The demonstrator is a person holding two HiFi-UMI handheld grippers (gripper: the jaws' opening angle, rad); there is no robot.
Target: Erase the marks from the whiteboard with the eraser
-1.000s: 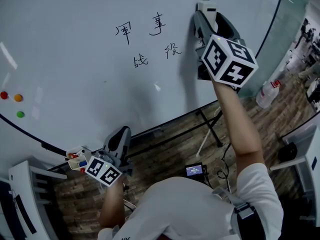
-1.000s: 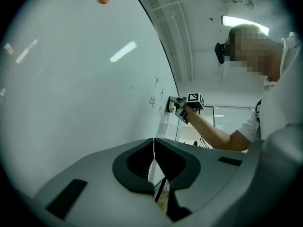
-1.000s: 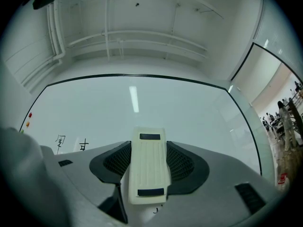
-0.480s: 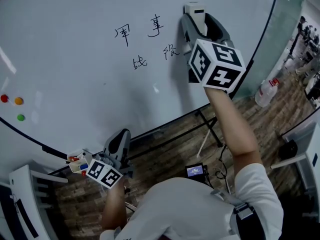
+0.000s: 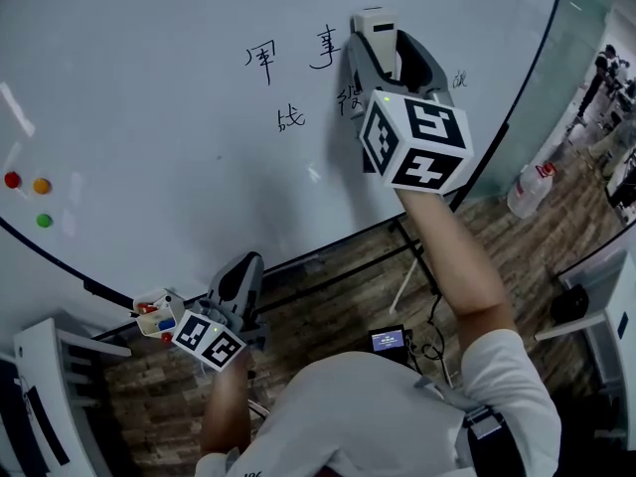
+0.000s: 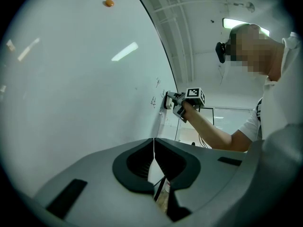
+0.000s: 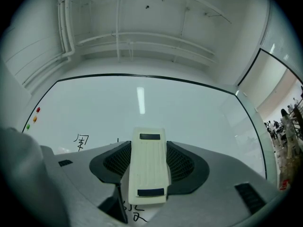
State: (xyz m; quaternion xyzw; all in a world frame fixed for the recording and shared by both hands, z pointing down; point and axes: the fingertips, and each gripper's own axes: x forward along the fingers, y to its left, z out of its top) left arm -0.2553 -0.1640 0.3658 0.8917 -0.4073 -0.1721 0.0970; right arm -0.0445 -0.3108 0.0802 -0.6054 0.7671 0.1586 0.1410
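While the eraser was clamped by the right gripper, long side pointing up the frame, most marks were seen just left of it on the whiteboard. The left gripper, closed on nothing, hung low, well apart.

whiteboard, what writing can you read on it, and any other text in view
"军事": upper marks handwritten on the whiteboard.
"战役": lower marks, as best I can read.
Faint scribble near the board's right edge: too small to read.
Small lit screen: too blurred to read.
Eraser: no print visible.
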